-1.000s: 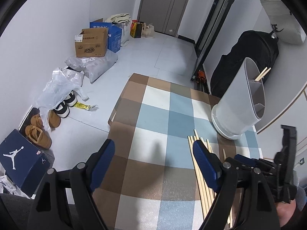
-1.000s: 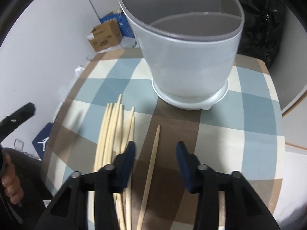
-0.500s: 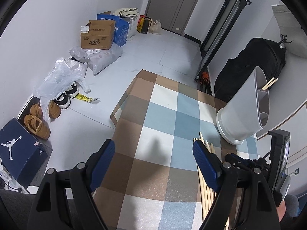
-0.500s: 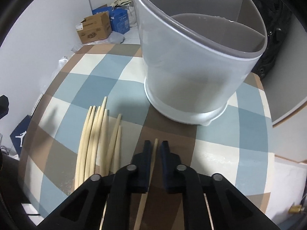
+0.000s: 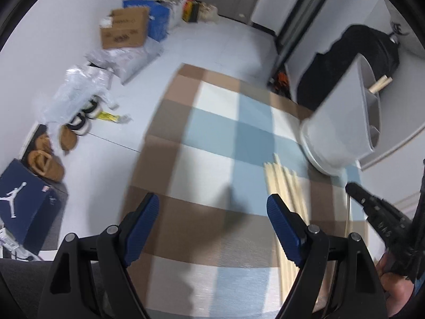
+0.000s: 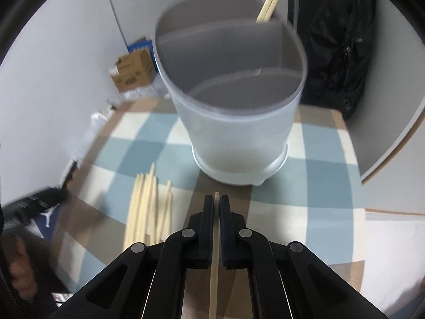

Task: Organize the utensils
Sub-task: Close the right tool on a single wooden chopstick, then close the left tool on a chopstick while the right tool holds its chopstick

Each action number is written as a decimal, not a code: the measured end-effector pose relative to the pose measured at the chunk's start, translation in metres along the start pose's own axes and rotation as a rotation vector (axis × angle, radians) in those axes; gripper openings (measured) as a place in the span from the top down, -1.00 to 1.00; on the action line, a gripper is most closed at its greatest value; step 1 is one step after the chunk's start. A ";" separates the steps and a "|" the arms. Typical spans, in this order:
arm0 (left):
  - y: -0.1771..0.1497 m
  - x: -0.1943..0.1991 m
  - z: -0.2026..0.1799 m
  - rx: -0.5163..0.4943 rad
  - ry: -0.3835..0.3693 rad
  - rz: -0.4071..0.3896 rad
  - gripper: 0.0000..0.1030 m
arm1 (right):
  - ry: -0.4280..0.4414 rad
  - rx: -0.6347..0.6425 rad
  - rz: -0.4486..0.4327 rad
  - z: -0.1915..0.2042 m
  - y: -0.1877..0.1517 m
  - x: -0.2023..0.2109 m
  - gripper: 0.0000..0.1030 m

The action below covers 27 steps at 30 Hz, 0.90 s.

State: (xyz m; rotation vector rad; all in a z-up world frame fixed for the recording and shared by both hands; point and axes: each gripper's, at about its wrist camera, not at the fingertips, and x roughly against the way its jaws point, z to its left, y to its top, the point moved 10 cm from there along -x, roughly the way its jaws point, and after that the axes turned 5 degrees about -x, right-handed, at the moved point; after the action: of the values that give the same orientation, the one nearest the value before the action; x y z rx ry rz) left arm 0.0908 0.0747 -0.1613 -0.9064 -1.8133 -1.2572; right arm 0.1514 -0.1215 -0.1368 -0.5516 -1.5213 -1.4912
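Here the right gripper (image 6: 216, 207) is clamped on one chopstick (image 6: 214, 265), whose tip pokes out just short of the grey holder (image 6: 231, 122) on the checked cloth (image 6: 326, 159). The left gripper (image 5: 212, 207) hangs wide apart and empty above the cloth, the loose chopsticks (image 5: 284, 183) by its right finger. Two more chopsticks (image 6: 272, 0) stand in the holder's back compartment.

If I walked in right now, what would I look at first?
Probably the big grey utensil holder standing on the checkered tablecloth, with two chopsticks poking out of its back compartment. Right in front of it, the right gripper pinches a single chopstick, and a pile of loose chopsticks lies on the cloth to its left.
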 end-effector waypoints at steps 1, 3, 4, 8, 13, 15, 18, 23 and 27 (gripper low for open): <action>-0.001 -0.002 -0.005 -0.012 -0.008 0.008 -0.55 | 0.006 -0.002 -0.014 0.000 0.002 0.004 0.93; -0.004 -0.007 -0.016 -0.039 -0.015 0.031 -0.55 | 0.029 -0.007 -0.046 0.000 0.008 0.017 0.93; -0.006 -0.011 -0.020 -0.049 -0.017 0.046 -0.55 | 0.036 -0.005 -0.061 -0.001 0.010 0.023 0.93; -0.012 -0.022 -0.033 -0.067 -0.035 0.097 -0.54 | 0.068 0.004 -0.100 0.003 0.018 0.039 0.93; -0.017 -0.030 -0.038 -0.119 0.034 0.132 -0.54 | 0.104 0.017 -0.133 0.006 0.017 0.058 0.93; -0.021 -0.033 -0.035 -0.147 0.098 0.137 -0.54 | 0.110 0.027 -0.142 0.007 0.016 0.060 0.93; -0.027 -0.036 -0.035 -0.191 0.158 0.152 -0.55 | 0.118 0.023 -0.144 0.003 0.013 0.063 0.93; -0.029 -0.035 -0.032 -0.161 0.151 0.162 -0.55 | 0.146 -0.002 -0.148 -0.001 0.010 0.064 0.93; -0.028 -0.037 -0.033 -0.181 0.177 0.163 -0.55 | 0.160 -0.011 -0.157 -0.003 0.010 0.066 0.93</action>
State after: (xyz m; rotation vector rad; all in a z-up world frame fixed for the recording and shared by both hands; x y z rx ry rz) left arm 0.0901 0.0309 -0.1978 -0.9870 -1.4766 -1.3666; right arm 0.1276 -0.1405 -0.0771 -0.3167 -1.4592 -1.6234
